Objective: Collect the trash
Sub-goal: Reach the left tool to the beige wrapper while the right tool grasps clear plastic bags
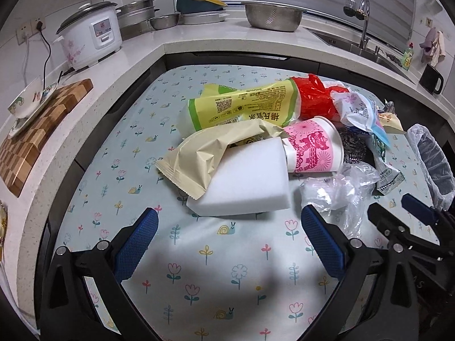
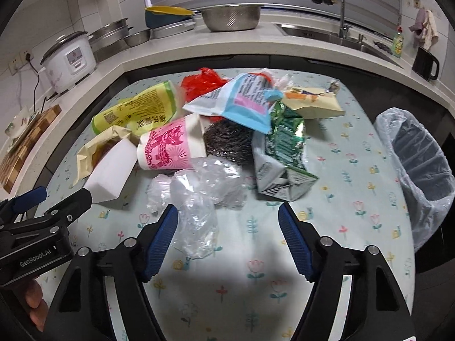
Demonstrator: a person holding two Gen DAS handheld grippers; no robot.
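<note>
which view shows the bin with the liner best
The right wrist view: the lined bin shows its whole open mouth and clear liner beside the table's right edge. In the left wrist view the bin sits squeezed at the right edge, its near part hidden behind the right tool.

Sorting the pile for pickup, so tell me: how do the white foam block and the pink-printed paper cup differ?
The white foam block is a plain, flat-sided slab; the paper cup is round, with a pink printed band. The block lies partly under a beige wrapper; the cup lies on its side with nothing over it. The block lies nearer both grippers, the cup deeper in the pile. Both rest on the flowered tablecloth, touching each other.
</note>
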